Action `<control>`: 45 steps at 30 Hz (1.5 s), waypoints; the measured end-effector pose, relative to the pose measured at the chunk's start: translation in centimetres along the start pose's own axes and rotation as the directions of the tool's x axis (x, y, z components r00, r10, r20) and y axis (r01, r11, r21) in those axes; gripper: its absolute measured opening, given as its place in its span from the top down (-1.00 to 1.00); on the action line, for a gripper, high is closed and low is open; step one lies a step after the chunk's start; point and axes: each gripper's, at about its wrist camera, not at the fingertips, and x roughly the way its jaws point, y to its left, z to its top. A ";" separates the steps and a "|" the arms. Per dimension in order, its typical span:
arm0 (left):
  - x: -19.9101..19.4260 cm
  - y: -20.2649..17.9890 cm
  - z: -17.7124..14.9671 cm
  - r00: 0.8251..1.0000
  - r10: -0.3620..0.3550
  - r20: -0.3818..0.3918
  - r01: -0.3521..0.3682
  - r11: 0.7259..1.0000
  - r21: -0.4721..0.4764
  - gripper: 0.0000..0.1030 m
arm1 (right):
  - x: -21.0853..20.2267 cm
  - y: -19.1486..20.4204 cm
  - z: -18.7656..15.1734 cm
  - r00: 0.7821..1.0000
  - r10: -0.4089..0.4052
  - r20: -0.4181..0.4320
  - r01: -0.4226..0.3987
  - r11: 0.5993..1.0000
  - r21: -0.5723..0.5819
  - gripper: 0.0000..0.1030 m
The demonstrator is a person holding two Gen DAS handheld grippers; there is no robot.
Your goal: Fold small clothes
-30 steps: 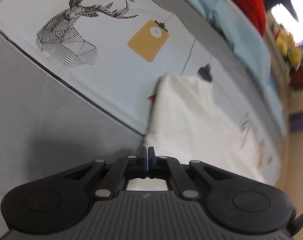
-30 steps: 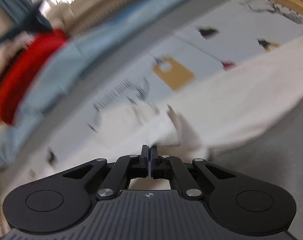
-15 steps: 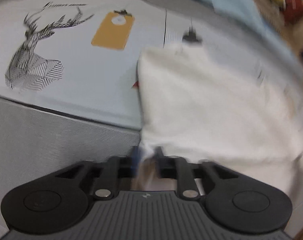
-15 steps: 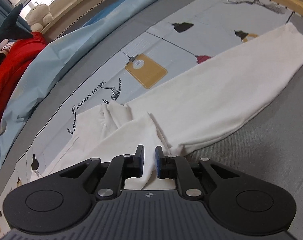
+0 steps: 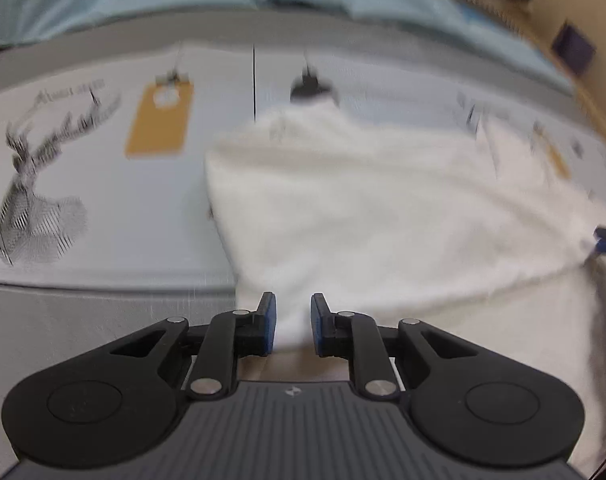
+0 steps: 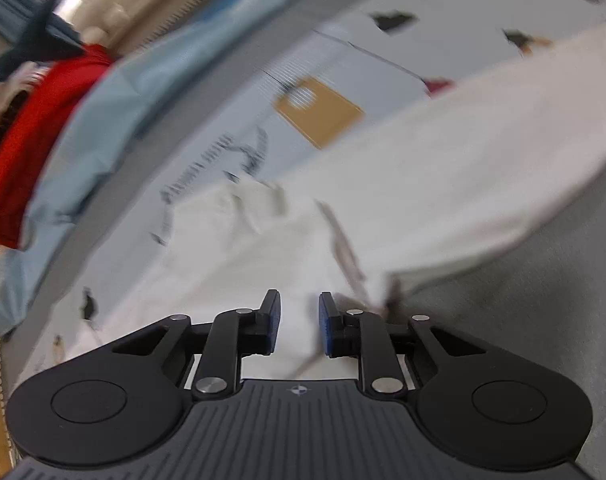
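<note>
Downward, both grippers' jaws opening

The garment [image 5: 383, 216] under me is plain white, with no print that I can make out. My left tongs [image 5: 293, 326] and my right tongs [image 6: 299, 326] are black with blue pads [image 5: 267, 328] and a ribbed grey body. The sheet [image 5: 103, 200] beneath is pale blue-grey, printed with a black line-drawn deer head [image 5: 35, 200], a mustard-yellow tag shape [image 5: 159, 122], small black marks and thin black lines; from my right tongs I also see a small dark red mark [image 6: 439, 86] on it. Its border [image 6: 523, 300] is plain mid grey. Beyond lies light blue cloth [image 6: 83, 132], and past that something bright red [image 6: 23, 140].
</note>
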 end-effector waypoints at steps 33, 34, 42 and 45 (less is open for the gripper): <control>-11.5 -10.7 -6.4 0.960 0.077 0.268 -0.120 0.982 0.146 -0.04 | -11.0 -27.0 5.2 0.917 -0.131 0.376 -0.070 0.876 0.477 0.52; -11.2 -11.3 -6.1 0.951 0.087 0.296 -0.141 0.975 0.169 -0.05 | -10.9 -28.3 5.3 0.908 -0.148 0.393 -0.075 0.864 0.499 0.52; -8.7 -11.2 -4.2 0.959 0.108 0.263 -0.140 0.985 0.103 -0.05 | -8.6 -34.6 6.9 0.878 -0.139 0.458 -0.162 0.814 0.558 0.50; -8.3 -11.0 -4.1 0.959 0.118 0.256 -0.153 0.981 0.118 -0.05 | -7.6 -35.3 7.9 0.868 -0.115 0.483 -0.196 0.815 0.546 0.51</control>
